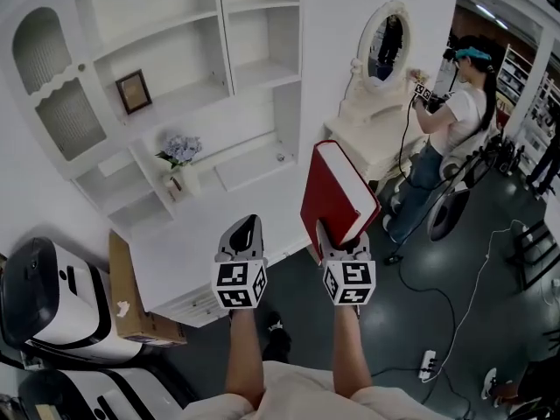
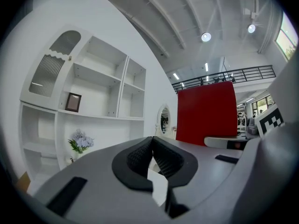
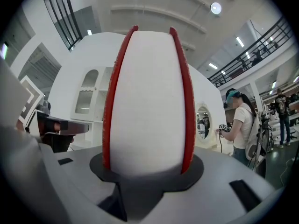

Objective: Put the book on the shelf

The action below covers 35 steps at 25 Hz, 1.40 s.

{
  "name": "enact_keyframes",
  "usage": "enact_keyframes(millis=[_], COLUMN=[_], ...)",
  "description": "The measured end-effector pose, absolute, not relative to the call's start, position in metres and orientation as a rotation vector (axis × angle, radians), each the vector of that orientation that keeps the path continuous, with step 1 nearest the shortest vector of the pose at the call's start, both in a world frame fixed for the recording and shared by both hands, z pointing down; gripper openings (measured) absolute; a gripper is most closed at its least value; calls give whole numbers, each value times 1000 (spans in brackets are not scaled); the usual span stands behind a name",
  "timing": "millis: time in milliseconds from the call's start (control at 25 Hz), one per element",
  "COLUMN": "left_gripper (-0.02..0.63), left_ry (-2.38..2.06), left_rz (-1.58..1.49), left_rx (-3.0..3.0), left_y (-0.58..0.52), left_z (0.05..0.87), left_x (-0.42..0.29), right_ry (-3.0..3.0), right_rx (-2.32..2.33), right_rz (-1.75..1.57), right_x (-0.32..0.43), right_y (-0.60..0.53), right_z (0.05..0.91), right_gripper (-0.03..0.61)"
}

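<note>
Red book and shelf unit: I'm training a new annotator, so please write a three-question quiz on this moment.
1. Short answer: on the white shelf unit, what sits one shelf below the picture frame?
2. True or false: the red book already stands on that unit.
3. Multiple choice: which tongs hold the book? A left, B right, C both.

Key:
1. A bunch of pale flowers.
2. False: it is held upright in the air in front of the unit.
3. B: the right tongs clamp its lower end. The left tongs are shut on nothing.
</note>
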<state>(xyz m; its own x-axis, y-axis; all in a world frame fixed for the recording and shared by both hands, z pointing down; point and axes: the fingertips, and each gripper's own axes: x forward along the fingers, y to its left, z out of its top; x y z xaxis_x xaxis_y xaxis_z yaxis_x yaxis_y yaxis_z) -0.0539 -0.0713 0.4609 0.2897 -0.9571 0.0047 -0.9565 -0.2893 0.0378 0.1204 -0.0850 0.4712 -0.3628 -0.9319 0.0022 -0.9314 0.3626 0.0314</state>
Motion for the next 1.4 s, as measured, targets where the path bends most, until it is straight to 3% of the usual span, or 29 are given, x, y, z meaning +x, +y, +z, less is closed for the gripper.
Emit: enact_keyframes(millis=[600,1400], left_gripper=[17,17], left_ry=[-2057,-2089], left_rz=[64,50], left_rx=[2311,2339], left_y=[-287,-359], left_z=[430,412], left_x=[-177,-174], right_ry=[-2655,-2666], right_rx=[1723,1624], right_rz=[-85,-64], right_x=[30,18], right_y=[-311,-400], right_z=[430,425], right_gripper=[227,227])
